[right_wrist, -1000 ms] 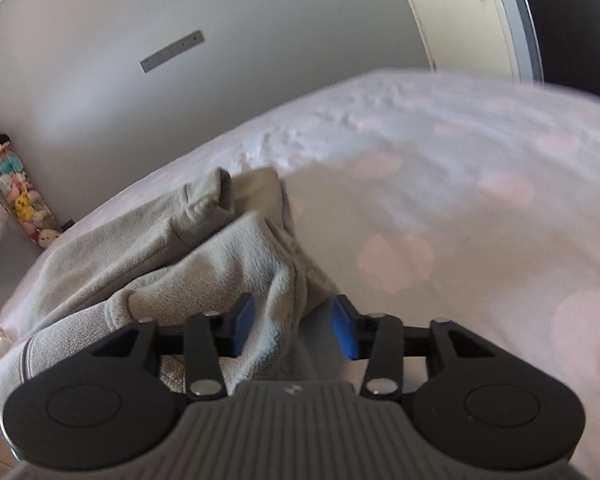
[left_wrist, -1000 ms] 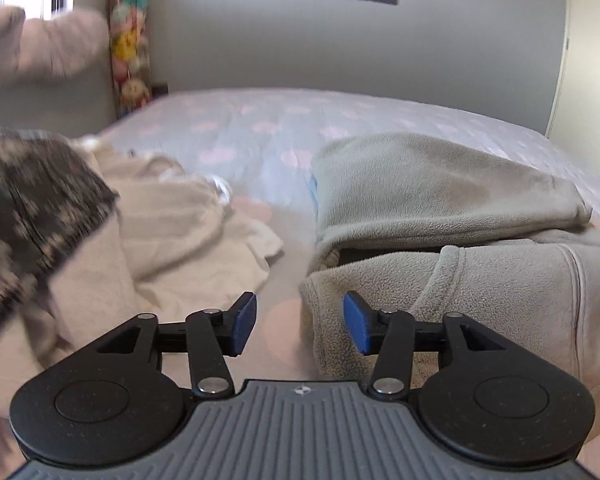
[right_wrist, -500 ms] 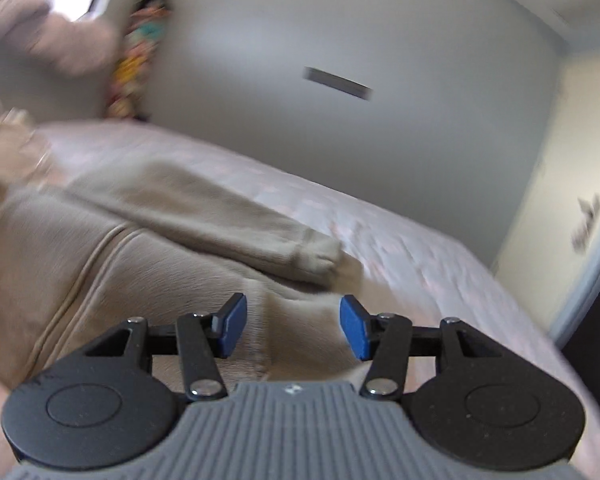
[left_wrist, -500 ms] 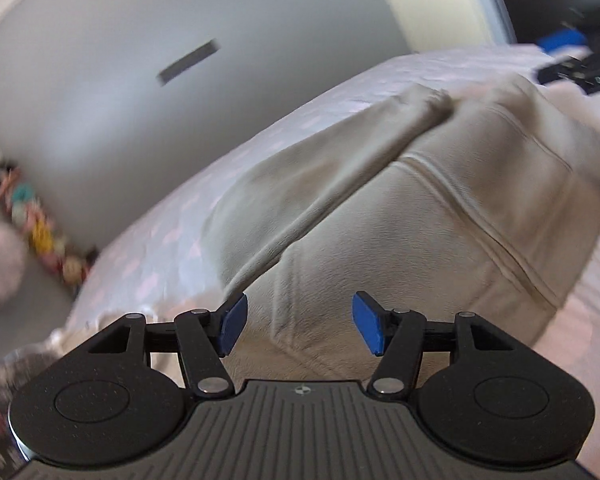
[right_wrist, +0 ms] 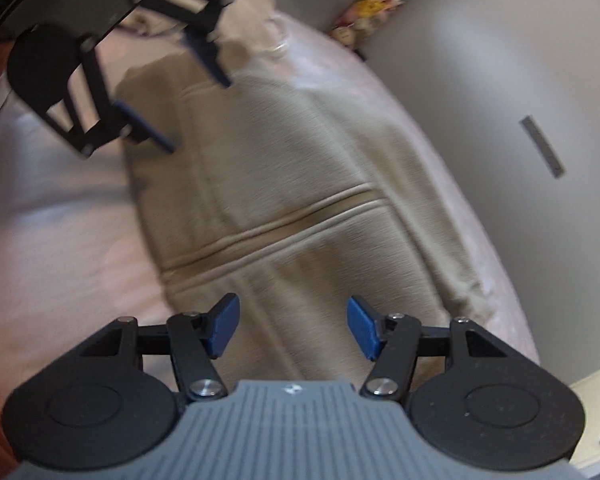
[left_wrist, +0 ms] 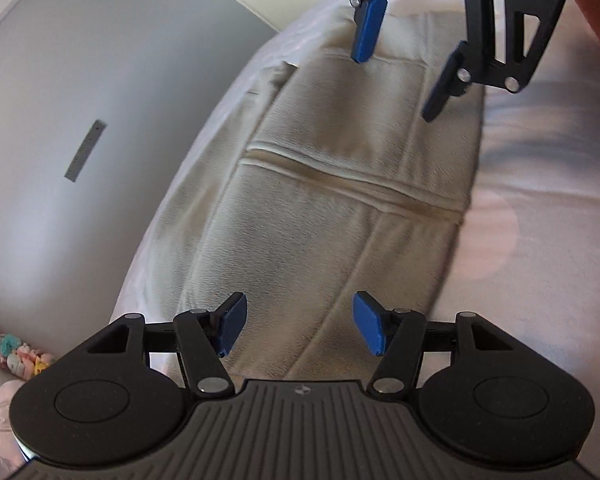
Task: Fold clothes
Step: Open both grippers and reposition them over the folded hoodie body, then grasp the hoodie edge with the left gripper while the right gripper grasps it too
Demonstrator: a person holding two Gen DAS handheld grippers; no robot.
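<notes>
Beige fleece garment (left_wrist: pixel 340 200) lies spread on the bed (left_wrist: pixel 540 208), seam crosswise between my tongs. Left tongs (left_wrist: pixel 298 330) and right tongs (right_wrist: pixel 292 328) face each other over opposite ends, both wide open, gripping nothing; likely placed to take opposite edges.

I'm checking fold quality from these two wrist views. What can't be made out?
- Fleece garment: near end hidden behind the left gripper body, left wrist view.
- Its sleeves: cannot tell, right wrist view, motion blur.
- Clothes pile: blurred, partly behind the left gripper.
</notes>
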